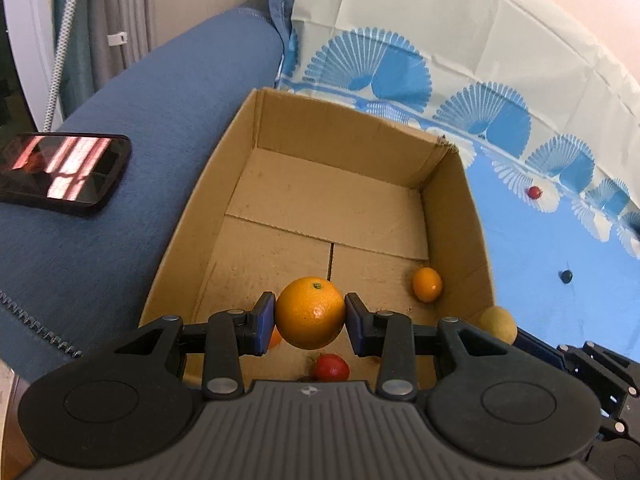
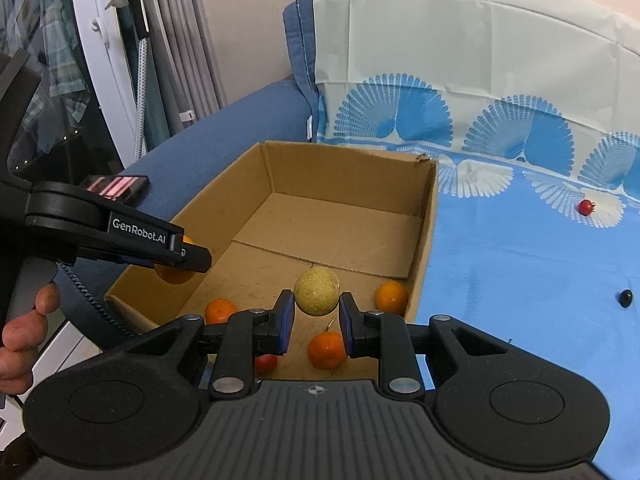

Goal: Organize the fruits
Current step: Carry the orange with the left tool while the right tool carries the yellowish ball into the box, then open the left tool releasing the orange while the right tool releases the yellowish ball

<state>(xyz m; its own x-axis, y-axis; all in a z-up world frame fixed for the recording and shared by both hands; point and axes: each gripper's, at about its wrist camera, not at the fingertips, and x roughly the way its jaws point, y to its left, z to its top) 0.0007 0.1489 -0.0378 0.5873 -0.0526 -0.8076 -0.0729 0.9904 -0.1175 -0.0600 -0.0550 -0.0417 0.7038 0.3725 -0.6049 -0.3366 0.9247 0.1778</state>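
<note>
A cardboard box (image 1: 452,200) (image 2: 424,240) lies open on a blue patterned cloth. My left gripper (image 1: 310,314) is shut on an orange (image 1: 310,312) above the box's near end; it also shows in the right wrist view (image 2: 176,264). My right gripper (image 2: 317,306) is shut on a yellow-green round fruit (image 2: 317,290), held over the box; the fruit shows in the left wrist view (image 1: 498,322). In the box lie a small orange (image 1: 427,284) (image 2: 391,297), two tangerines (image 2: 219,310) (image 2: 326,350) and a red fruit (image 1: 330,367) (image 2: 266,363).
A small red fruit (image 1: 534,192) (image 2: 586,207) and a small dark fruit (image 1: 565,277) (image 2: 626,298) lie on the cloth right of the box. A phone (image 1: 60,170) (image 2: 116,186) rests on the blue sofa arm (image 1: 140,120) left of the box.
</note>
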